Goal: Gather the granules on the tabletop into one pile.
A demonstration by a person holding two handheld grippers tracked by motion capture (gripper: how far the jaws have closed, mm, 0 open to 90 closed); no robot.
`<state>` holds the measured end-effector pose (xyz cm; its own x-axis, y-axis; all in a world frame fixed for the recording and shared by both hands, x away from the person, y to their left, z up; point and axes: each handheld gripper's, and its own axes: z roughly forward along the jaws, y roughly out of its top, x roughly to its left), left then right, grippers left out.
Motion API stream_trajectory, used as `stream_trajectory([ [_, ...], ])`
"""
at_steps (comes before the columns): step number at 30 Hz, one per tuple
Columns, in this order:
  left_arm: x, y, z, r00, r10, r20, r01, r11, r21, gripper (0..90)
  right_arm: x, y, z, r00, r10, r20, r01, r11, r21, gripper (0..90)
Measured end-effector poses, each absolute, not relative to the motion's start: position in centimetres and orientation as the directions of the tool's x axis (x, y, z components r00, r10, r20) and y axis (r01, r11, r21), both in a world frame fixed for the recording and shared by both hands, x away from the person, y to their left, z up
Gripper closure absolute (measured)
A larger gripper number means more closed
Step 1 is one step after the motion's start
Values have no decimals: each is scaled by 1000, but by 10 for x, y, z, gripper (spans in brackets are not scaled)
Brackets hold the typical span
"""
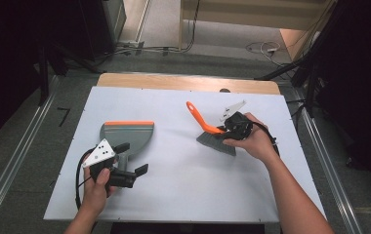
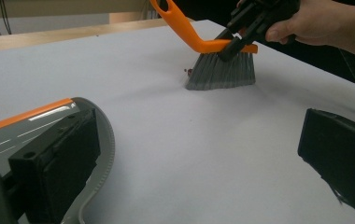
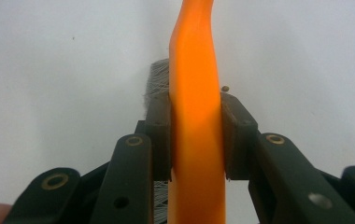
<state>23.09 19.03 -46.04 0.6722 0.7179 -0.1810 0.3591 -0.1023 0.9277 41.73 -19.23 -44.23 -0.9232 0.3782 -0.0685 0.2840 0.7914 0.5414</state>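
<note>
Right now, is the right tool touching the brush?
Touching. The right gripper view shows the right tool with both jaws pressed flat against the brush handle, no gap either side.

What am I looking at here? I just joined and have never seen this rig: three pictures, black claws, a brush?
No robot arm: a person holds a hand-held gripper in each hand. The high view looks down on the table. The other two come from cameras riding on each gripper, looking along its black fingers.

On the table lie a grey dustpan with an orange lip, and a brush with an orange handle and grey bristles resting on the surface.

The right gripper is shut on the brush handle. The left gripper is open, one of its fingers by the dustpan, gripping nothing. A small speck lies beside the bristles.
</note>
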Motion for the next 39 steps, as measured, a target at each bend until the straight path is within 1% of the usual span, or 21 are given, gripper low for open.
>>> stream_trajectory([
  [14, 231, 191, -461, 672, 718, -182, 359, -100, 928, 0, 422, -194, -440, -914, 400, -66, 303, 783, 543, 678],
  [26, 231, 191, -461, 672, 718, -183, 358, -99, 928, 0, 416, -196, -433, -910, 411, -53, 321, 779, 538, 680],
  [33, 231, 191, -460, 673, 717, -181, 358, -101, 928, 0, 411, -201, -422, -902, 428, -51, 325, 754, 571, 681],
  [39, 231, 190, -460, 673, 717, -181, 359, -103, 928, 0, 410, -210, -411, -879, 472, -60, 347, 723, 598, 680],
])
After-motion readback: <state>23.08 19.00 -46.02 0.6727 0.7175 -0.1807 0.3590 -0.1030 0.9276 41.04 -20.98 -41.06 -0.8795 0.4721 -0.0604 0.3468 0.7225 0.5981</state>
